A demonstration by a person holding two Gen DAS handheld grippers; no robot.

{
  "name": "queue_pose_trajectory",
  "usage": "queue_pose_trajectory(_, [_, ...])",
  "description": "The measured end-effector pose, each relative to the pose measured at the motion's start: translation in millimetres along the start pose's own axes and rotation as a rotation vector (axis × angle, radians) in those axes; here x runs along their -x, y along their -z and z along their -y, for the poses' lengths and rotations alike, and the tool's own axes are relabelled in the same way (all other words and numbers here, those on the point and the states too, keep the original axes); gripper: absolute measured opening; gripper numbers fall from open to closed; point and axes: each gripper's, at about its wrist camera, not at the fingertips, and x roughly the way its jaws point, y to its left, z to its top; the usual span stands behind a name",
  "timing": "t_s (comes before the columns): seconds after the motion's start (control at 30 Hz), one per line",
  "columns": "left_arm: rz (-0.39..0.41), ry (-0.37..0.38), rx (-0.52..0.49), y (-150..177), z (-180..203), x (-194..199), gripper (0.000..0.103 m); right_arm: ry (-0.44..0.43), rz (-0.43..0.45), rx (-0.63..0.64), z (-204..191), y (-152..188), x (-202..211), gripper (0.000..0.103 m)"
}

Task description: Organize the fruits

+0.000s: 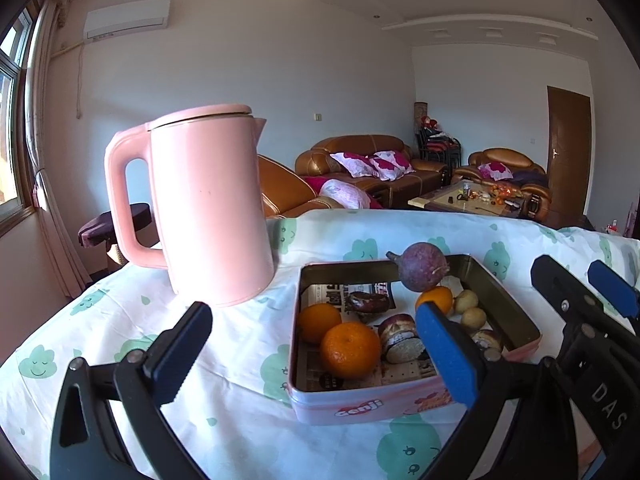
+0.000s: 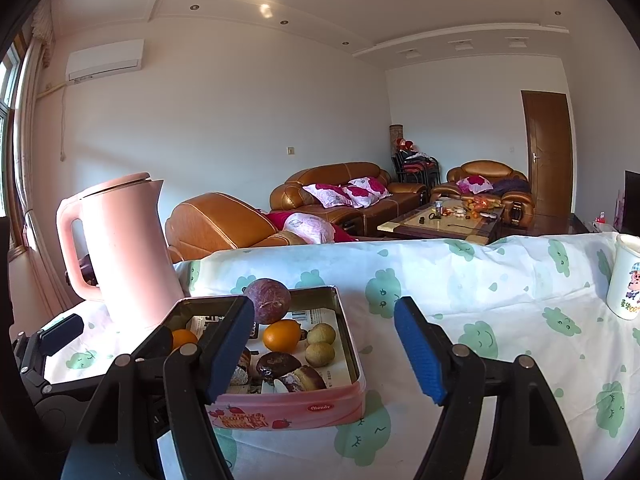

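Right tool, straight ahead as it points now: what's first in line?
Probably bare tablecloth. The right tool stands open and empty, aimed just right of the tin; its left finger overlaps the tin in view, so depth is unclear.

Table (image 2: 480,280) draped in white cloth (image 1: 248,344) printed with green smiling clouds. Pink electric kettle (image 1: 208,204) standing upright at left on cloth. Pink rectangular biscuit tin (image 2: 296,408), lid off, just right of kettle, near front edge. White paper cup (image 2: 626,276) with cartoon pig print upright at far right, well apart from tin.
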Motion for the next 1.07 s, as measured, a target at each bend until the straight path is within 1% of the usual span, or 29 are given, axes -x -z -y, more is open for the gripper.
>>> queue_pose_trajectory(0.1, [0.006, -0.02, -0.01, -0.1, 0.4, 0.9, 0.103, 0.002, -0.001, -0.008, 1.4, 0.0, 0.5, 0.074])
queue_pose_trajectory(0.27, [-0.006, -0.026, -0.014, -0.4, -0.7, -1.2, 0.103, 0.004, -0.001, -0.008, 1.7, 0.1, 1.0, 0.074])
queue_pose_trajectory(0.6, [-0.007, -0.049, -0.015, -0.7, -0.6, -2.0, 0.103, 0.01, -0.004, -0.02, 5.1, -0.5, 2.2, 0.075])
queue_pose_trajectory(0.87, [-0.019, -0.049, 0.007, 0.4, -5.6, -4.8, 0.103, 0.011, -0.005, -0.02, 5.7, -0.6, 1.9, 0.075])
queue_pose_trajectory(1.07, [-0.016, -0.052, 0.002, 0.2, -5.1, -3.6, 0.103, 0.011, -0.006, -0.015, 5.9, 0.0, 2.0, 0.075])
